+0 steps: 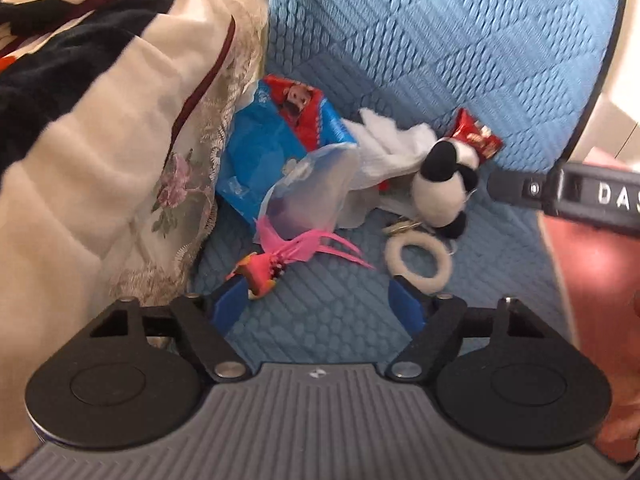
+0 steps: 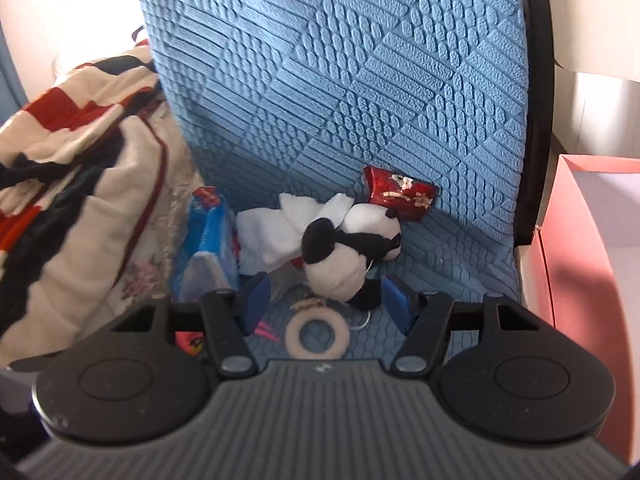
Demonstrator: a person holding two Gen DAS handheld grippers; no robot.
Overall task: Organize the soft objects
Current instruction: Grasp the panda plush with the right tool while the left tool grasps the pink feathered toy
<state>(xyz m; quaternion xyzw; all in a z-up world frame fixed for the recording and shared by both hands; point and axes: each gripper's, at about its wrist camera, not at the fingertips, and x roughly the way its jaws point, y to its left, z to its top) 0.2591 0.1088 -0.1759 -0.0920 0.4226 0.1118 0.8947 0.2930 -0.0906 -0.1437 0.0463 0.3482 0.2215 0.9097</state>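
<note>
Nearest to the left hand-held gripper (image 1: 318, 300) is the pink feathered toy (image 1: 268, 268), touching its left blue pad (image 1: 230, 304) but not pinched; the jaws are spread with only blue seat cushion (image 1: 320, 320) between them. Just past the right pad sits the white ring (image 1: 418, 258), and beyond that the panda plush (image 1: 444, 188) lies on its side, tied to the ring by what looks like a keychain bit. The right hand-held gripper (image 2: 322, 300) is also spread, and the panda's lower body (image 2: 344, 272) sits right in the gap between the pads, not clamped as far as I can see. If the panda is the first soft thing to sort, I'd push that gripper a touch deeper so the pads land on the fat white belly rather than the black foot, then close gently, since plush squishes and slips, and the ring will dangle along with it. Farther back there's crumpled white tissue (image 1: 384, 140), a clear plastic bag (image 1: 316, 196), a blue tissue pack (image 1: 260, 148) and a red snack packet (image 1: 476, 138) against the chair back. A blanket pile (image 1: 100, 140) covers the left side, so whatever's under it is hidden. The metal clip by the ring is too blurry to call, and the pink box (image 2: 600, 240) on the right is cut off.
</note>
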